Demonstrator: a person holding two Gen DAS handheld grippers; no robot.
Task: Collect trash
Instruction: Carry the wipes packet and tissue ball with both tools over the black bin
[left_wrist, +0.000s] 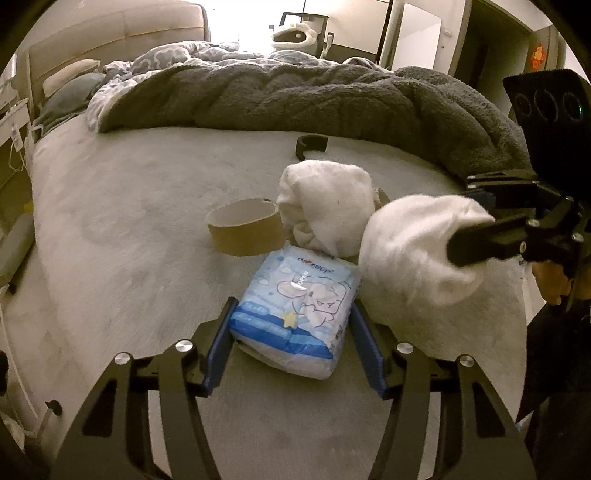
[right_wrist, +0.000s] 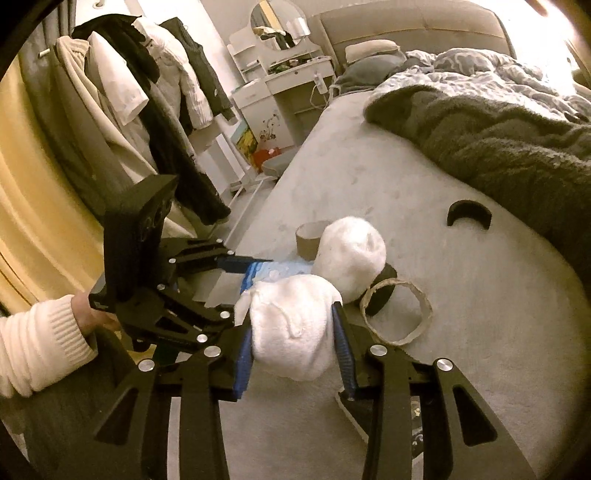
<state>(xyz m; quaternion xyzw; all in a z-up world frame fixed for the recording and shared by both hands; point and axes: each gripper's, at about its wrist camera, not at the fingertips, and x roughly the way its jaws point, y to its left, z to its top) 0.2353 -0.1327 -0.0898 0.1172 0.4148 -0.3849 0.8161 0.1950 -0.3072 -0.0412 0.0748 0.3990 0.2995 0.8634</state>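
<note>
A: Right tongs (right_wrist: 293, 347) are clamped on a white fluffy bundle (right_wrist: 291, 332), blue pads pressing in on both sides, and it's held just above the bed (right_wrist: 461, 295).

B: Soft stuff, that. It squashes under the pads, weighs next to nothing I'd say, so a grip across the middle should hold it fine.

A: Over to the left tongs (left_wrist: 291, 347): jaws set either side of the blue tissue pack (left_wrist: 295, 310), which lies flat on the bed. The right pad looks to be against the wrapper, but I can't tell whether the left one presses.

B: That plastic wrapper looks slippery, with soft filling. Best taken across the short sides, where the tongs sit now.

A: Just behind the pack there's a second white bundle (left_wrist: 325, 206) and a cardboard tape core (left_wrist: 245, 230), nearly touching each other.

B: The core's light and stiffish; pinch one wall rather than span it. Another thin cardboard ring (right_wrist: 397, 312) lies beside the bundles, flimsier by the look of it.
</note>
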